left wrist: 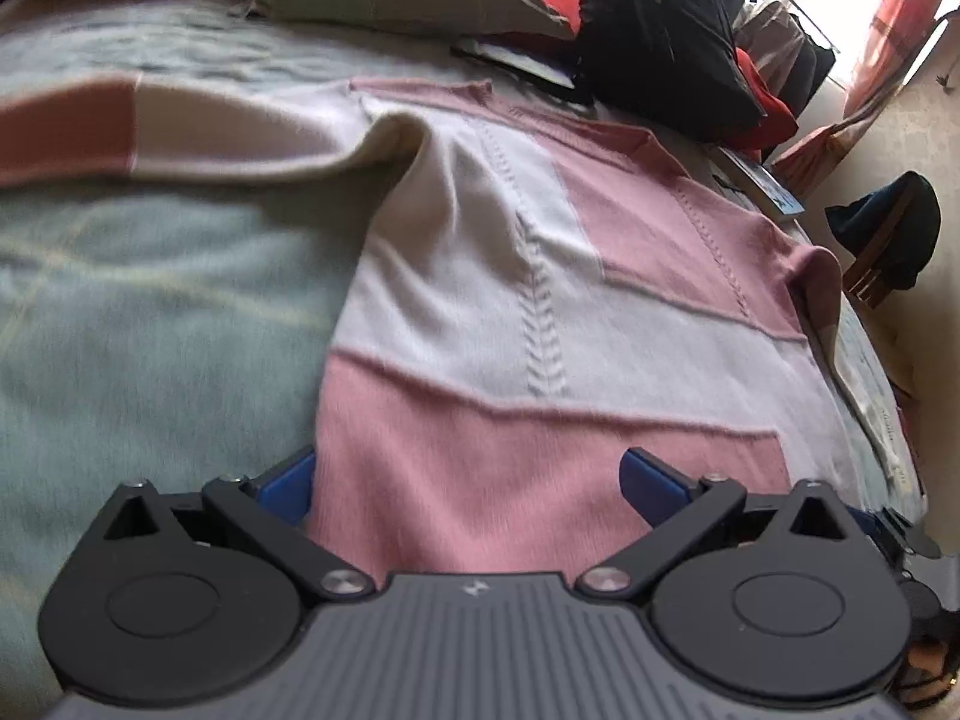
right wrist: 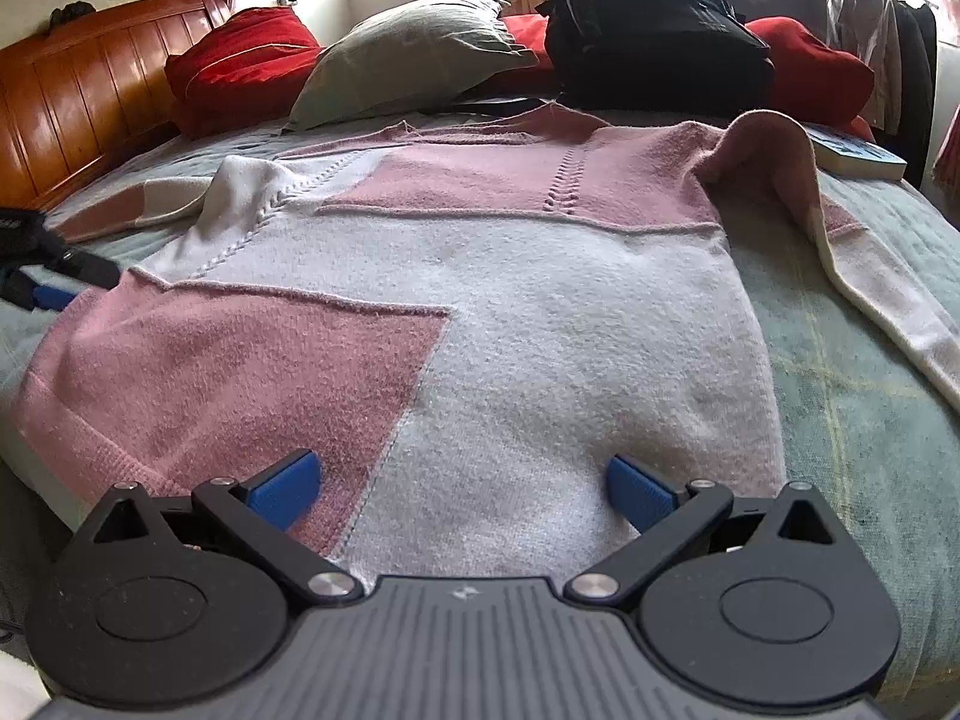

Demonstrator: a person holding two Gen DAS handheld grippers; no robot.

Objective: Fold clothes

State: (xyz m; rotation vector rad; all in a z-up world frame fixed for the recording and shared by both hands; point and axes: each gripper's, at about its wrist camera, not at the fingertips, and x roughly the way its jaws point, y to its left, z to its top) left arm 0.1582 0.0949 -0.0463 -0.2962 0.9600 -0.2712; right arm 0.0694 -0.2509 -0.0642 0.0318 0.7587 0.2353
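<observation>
A pink and white knitted sweater lies spread flat on the bed, collar toward the pillows. One sleeve stretches out to the left, the other sleeve is humped and trails off to the right. My left gripper is open at the sweater's pink hem corner, blue fingertips apart with the hem fabric between them. My right gripper is open over the hem where pink meets white. In the right wrist view the left gripper shows at the far left edge.
The bed has a pale green blanket. At its head are a grey pillow, red cushions, a black backpack and a wooden headboard. A book lies near the right edge. A chair stands on the floor.
</observation>
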